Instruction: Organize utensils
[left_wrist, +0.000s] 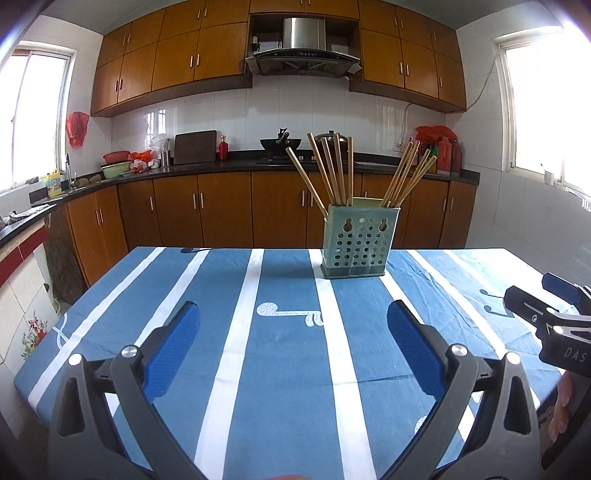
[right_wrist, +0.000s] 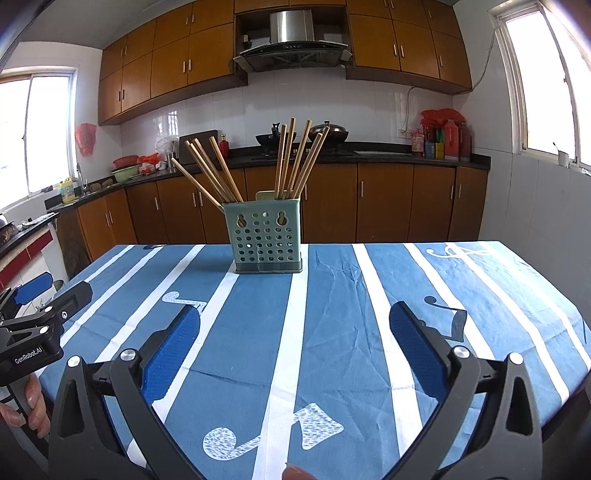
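Left gripper (left_wrist: 293, 325): you're looking at black angular arms carrying ribbed blue pads (left_wrist: 173, 347), with silver round screws showing at the joints.
Right gripper (right_wrist: 295, 325): it's wearing the same black frame and blue pads.
Markings: white "GenRobot.AI" lettering is showing on the left body, "DAS" on the right.

One holder (left_wrist: 359, 240) is seen on one table (left_wrist: 207, 332), with two bunches of chopsticks (left_wrist: 328, 170): five in the left bunch, about five in the right; that bunch overlaps. Two grippers are counted, left (left_wrist: 293, 341) and right (right_wrist: 295, 341).
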